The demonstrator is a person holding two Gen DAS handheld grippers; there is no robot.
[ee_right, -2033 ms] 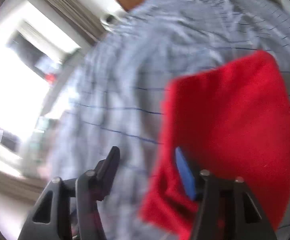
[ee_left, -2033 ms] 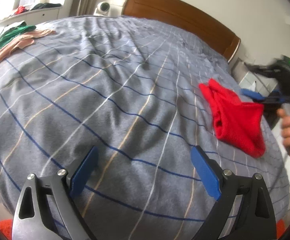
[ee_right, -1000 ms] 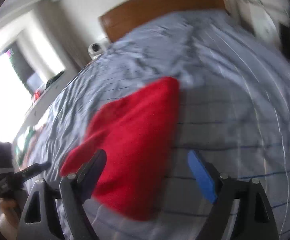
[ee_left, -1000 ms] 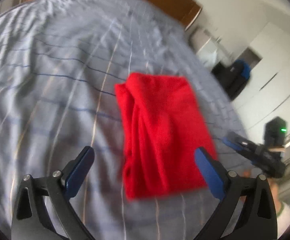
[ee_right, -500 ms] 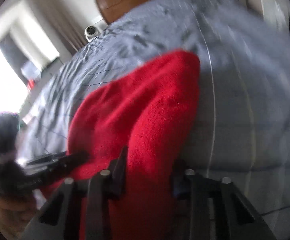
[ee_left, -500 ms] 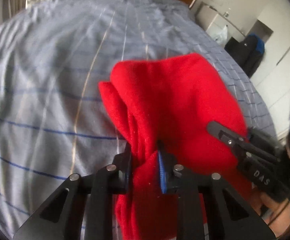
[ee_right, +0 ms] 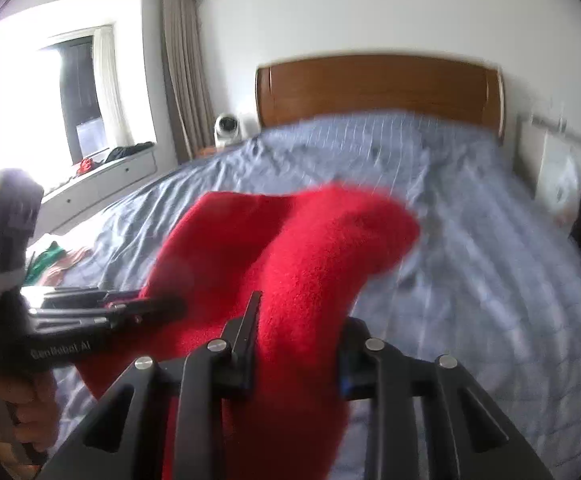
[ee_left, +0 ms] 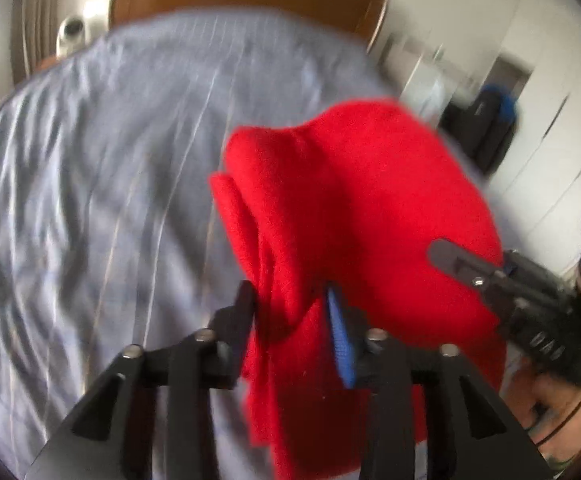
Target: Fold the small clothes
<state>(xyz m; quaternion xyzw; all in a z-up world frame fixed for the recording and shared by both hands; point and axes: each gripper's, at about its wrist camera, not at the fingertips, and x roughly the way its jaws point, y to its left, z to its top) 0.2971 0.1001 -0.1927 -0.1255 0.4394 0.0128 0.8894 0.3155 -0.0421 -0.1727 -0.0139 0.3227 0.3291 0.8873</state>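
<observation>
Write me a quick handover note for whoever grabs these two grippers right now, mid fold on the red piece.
Left gripper: shut on the red garment, bunched cloth between its fingers after a slight reopening.
Right gripper: shut on the same garment at another edge, likewise just eased a little.
Garment: held up between both grippers above the grey striped bed, bunched, not flat.
Other clothes: green and peach pieces lie at the far left of the bed.
Done: red piece picked up.
Left: spread it, fold it, set it down, then the other pieces.

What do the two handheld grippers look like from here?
Both the left gripper and the right gripper are black angular frames with silver bolts and a blue pad on one finger. The left gripper's body carries white lettering, too blurred to read for certain.
</observation>
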